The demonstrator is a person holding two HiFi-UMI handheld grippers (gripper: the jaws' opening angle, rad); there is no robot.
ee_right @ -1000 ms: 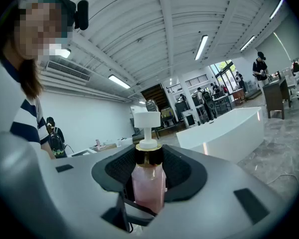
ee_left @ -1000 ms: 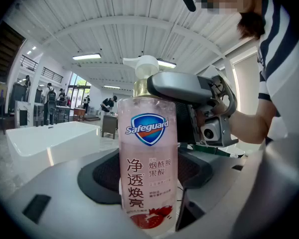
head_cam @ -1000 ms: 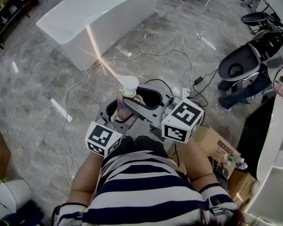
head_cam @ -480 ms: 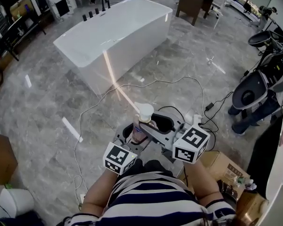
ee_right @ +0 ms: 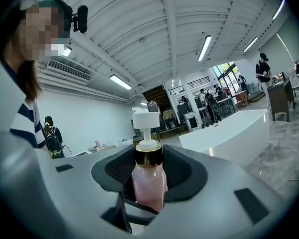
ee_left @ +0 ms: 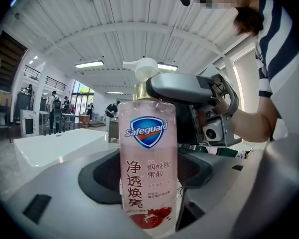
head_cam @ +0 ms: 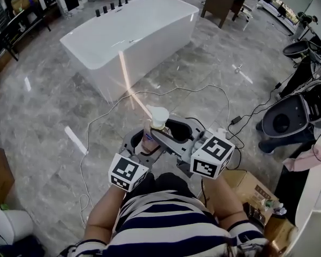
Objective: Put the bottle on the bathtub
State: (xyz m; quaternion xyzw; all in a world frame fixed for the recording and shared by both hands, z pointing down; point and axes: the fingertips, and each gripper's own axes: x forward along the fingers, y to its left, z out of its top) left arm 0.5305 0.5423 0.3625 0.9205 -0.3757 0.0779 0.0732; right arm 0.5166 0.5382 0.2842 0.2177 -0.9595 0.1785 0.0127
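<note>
A pink Safeguard pump bottle with a white pump head is held upright in front of the person's chest. My left gripper is shut on its lower body, and the label fills the left gripper view. My right gripper is shut on it near the gold neck, reaching in from the right. The white bathtub stands on the grey marble floor well ahead, apart from the bottle. It also shows as a white bathtub in the left gripper view and a bathtub in the right one.
A white cable loops over the floor between me and the tub. Black taps stand at the tub's far end. A black and white toilet is at the right, cardboard boxes by my right side, and a wooden desk beyond.
The bathtub has come fuller and lower into the head view. Both grippers keep the same hold on the bottle, which stays upright.
</note>
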